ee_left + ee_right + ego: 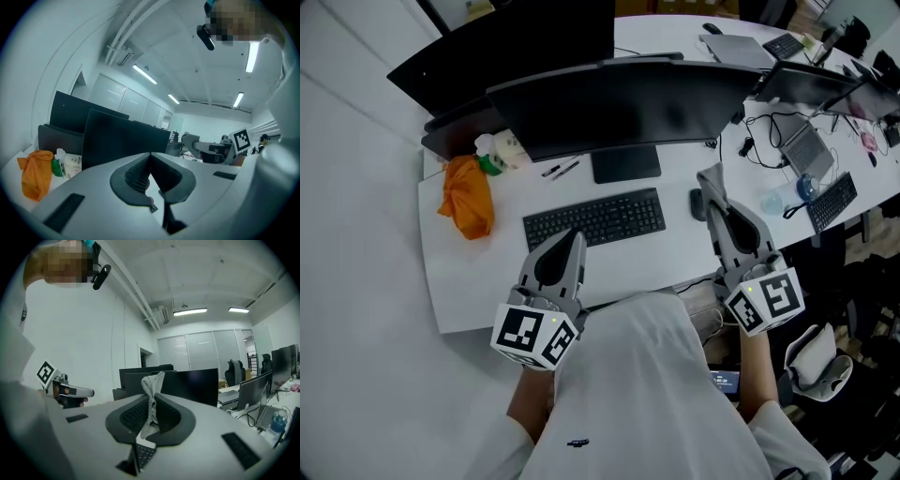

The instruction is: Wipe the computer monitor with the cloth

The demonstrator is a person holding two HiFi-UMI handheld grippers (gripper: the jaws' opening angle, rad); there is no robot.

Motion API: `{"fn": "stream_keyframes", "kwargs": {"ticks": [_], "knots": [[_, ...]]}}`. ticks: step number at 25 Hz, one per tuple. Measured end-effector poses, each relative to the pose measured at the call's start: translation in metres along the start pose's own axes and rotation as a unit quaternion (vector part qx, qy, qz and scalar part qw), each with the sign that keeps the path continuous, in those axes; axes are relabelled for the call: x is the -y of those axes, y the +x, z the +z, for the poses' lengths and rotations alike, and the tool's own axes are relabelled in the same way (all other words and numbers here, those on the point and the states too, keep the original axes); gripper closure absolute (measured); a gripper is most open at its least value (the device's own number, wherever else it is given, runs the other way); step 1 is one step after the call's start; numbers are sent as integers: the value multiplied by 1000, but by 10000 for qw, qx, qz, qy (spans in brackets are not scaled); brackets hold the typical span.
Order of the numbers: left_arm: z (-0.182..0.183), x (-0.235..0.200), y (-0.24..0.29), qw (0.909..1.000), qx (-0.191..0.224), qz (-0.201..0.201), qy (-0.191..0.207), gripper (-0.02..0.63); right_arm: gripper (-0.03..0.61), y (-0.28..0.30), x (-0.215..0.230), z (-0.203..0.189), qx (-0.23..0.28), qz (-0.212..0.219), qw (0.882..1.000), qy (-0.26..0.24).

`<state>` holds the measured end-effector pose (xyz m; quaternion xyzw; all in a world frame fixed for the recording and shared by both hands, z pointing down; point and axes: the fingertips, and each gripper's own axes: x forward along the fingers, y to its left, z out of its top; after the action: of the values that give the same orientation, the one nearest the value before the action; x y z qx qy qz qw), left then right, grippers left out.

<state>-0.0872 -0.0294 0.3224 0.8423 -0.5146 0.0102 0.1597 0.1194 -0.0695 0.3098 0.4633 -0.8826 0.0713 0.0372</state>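
Now the cloth (153, 379) stands pinched between the right gripper (150, 395)'s fingers (133, 416).

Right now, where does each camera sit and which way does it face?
Head view: on the person's head, looking steeply down at the white desk and wide black monitor; left gripper, right gripper, forearms and white-shirted torso show.
Left gripper view: on the left gripper, looking along its shut jaws towards the monitor; the right gripper shows at right.
Right gripper view: on the right gripper, looking along jaws shut on the grey knitted cloth towards the monitor; the left gripper shows at left.
Shared: all show the monitor.
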Motion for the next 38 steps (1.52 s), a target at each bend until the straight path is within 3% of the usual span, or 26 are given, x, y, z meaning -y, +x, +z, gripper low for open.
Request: {"fn": "stream_keyframes", "kwargs": {"ticks": [14,21,38], "knots": [[-3,8,-24,9995,153,244,92,595,545,-59,-18,-29,49,-182,9998,119],[-9,16,-30,9995,159,254,104,595,545,-62,-23,-34,196,-255,9983,480],[-15,27,-28,9997,57,212,79,595,548,-66,-32,-41,62,-167,9991,388]]}}
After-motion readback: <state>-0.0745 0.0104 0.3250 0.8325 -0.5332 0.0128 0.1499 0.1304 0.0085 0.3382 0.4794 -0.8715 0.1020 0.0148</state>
